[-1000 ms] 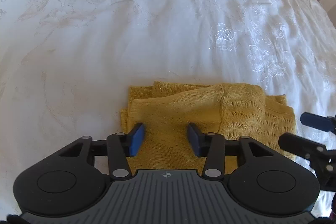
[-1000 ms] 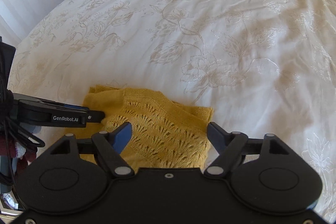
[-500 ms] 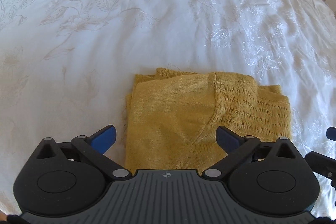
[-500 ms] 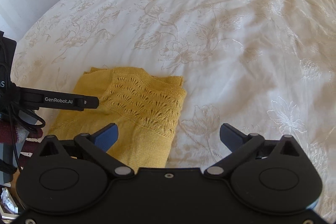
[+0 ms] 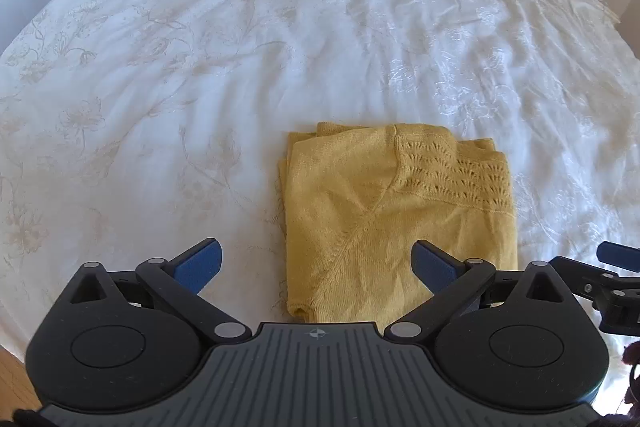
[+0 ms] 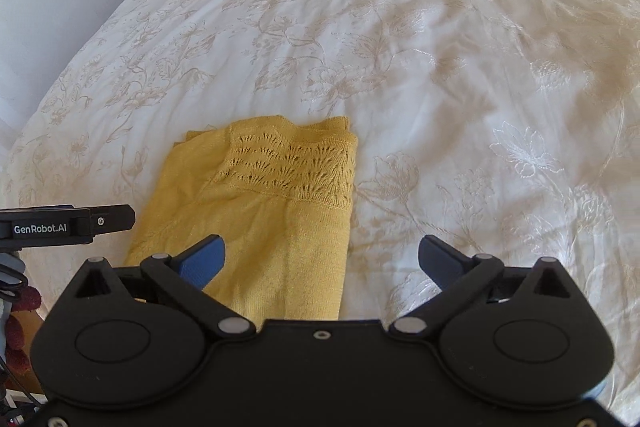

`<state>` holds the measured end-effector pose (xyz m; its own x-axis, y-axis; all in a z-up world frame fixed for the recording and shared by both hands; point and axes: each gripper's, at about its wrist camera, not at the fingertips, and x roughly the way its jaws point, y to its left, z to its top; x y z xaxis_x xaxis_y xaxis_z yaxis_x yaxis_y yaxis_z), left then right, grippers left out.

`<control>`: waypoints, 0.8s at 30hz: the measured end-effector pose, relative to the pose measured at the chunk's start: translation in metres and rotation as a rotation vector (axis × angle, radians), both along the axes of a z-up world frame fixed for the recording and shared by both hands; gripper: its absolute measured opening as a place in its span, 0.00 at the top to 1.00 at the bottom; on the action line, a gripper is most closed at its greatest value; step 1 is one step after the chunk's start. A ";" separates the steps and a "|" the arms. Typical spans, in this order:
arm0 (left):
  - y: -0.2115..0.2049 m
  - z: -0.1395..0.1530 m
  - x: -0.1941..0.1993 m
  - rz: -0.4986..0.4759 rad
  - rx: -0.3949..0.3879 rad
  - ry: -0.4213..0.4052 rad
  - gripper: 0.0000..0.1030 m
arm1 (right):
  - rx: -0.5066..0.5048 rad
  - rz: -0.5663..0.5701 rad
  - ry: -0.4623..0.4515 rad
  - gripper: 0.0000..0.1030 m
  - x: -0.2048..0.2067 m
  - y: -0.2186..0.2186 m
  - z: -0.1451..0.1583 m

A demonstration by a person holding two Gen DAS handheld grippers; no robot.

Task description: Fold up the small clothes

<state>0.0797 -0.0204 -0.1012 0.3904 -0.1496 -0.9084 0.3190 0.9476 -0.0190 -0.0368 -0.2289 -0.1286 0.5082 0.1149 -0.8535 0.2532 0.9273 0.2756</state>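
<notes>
The white floral-embroidered bedspread point(image 5: 280, 27) carries the folded mustard-yellow knitted garment point(image 5: 396, 211) at its near edge, long axis running away from both tools. Left tongs point(image 5: 316, 261): spread, empty, garment directly ahead, nearer. Right tongs point(image 6: 322, 259): spread, empty, garment ahead and offset left.

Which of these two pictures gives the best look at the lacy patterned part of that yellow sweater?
The right wrist view: the lace panel sits central and its rows of holes read clearly on the sweater. The left wrist view shows the same panel off to the right, slightly smaller, but more of the plain knit and diagonal seam.
</notes>
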 end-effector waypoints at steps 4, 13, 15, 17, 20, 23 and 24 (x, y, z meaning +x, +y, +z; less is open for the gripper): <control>0.010 0.014 -0.015 0.009 0.030 -0.011 0.01 | -0.033 -0.004 -0.001 0.01 -0.014 0.018 0.013; 0.033 0.053 -0.050 0.083 0.077 -0.094 0.02 | -0.141 0.042 -0.035 0.01 -0.046 0.052 0.045; 0.035 0.063 -0.058 0.089 0.075 -0.119 0.02 | -0.150 0.049 -0.049 0.01 -0.052 0.055 0.053; 0.036 0.071 -0.065 0.102 0.096 -0.149 0.02 | -0.147 0.059 -0.075 0.01 -0.059 0.059 0.061; 0.035 0.080 -0.074 0.110 0.144 -0.179 0.02 | -0.144 0.051 -0.103 0.01 -0.069 0.062 0.072; 0.033 0.086 -0.081 0.093 0.143 -0.187 0.02 | -0.144 0.038 -0.140 0.01 -0.080 0.063 0.084; 0.034 0.087 -0.083 0.086 0.128 -0.182 0.02 | -0.146 0.033 -0.148 0.01 -0.084 0.064 0.088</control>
<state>-0.0035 0.0135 -0.0142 0.5560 0.0028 -0.8312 0.2241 0.9625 0.1531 -0.1206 -0.1652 -0.0408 0.6274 0.0142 -0.7786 0.1889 0.9672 0.1698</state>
